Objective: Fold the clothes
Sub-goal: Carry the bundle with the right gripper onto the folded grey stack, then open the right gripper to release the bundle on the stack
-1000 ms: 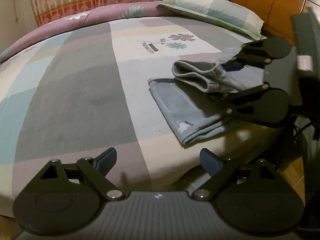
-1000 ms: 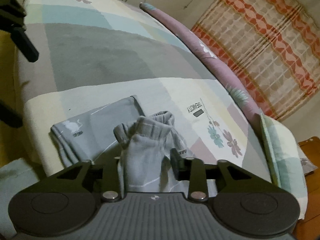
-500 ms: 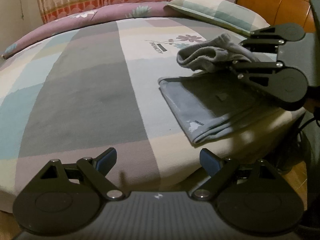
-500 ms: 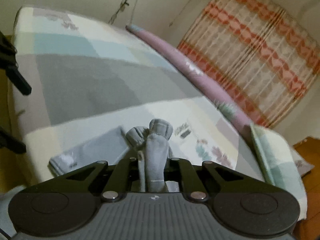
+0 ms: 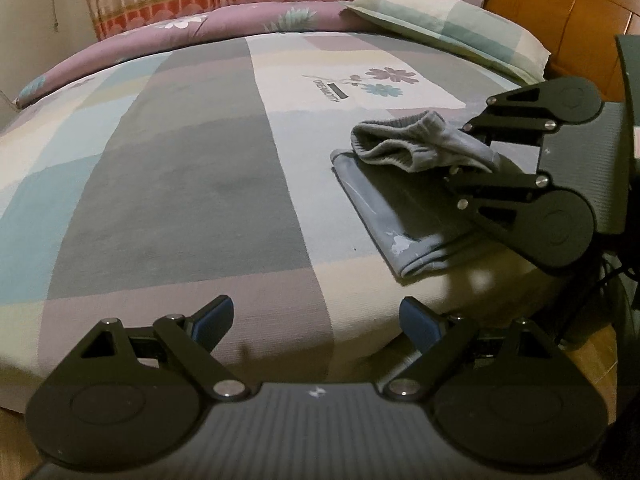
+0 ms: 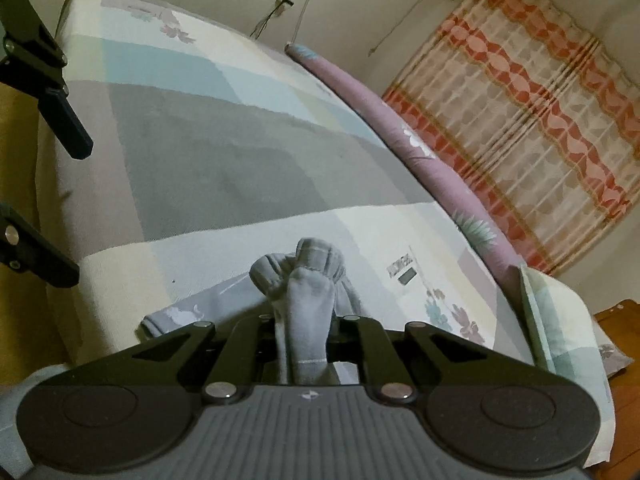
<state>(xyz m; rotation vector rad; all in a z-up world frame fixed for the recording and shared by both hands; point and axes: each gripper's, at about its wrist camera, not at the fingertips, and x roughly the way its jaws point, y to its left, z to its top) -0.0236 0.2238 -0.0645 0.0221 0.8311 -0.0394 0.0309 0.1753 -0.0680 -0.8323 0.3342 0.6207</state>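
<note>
Right hand-held gripper (image 6: 304, 344) clamped on grey garment (image 6: 308, 300), left hand-held gripper (image 5: 316, 316) apart, headboard (image 5: 560, 12) in left view only

Grey garment (image 5: 404, 148), pastel patchwork bedspread (image 5: 180, 168) (floral print), mauve quilt (image 5: 224, 28), seemingly orange-banded curtain (image 6: 540, 120)

my left gripper (image 5: 316, 316) is matte black, with two round discs, flat link arms held by silver screws, blue finger pads (image 5: 212, 316) and a ribbed grey body bearing a small white mark. my right gripper (image 6: 304, 332) looks the same in build.
</note>
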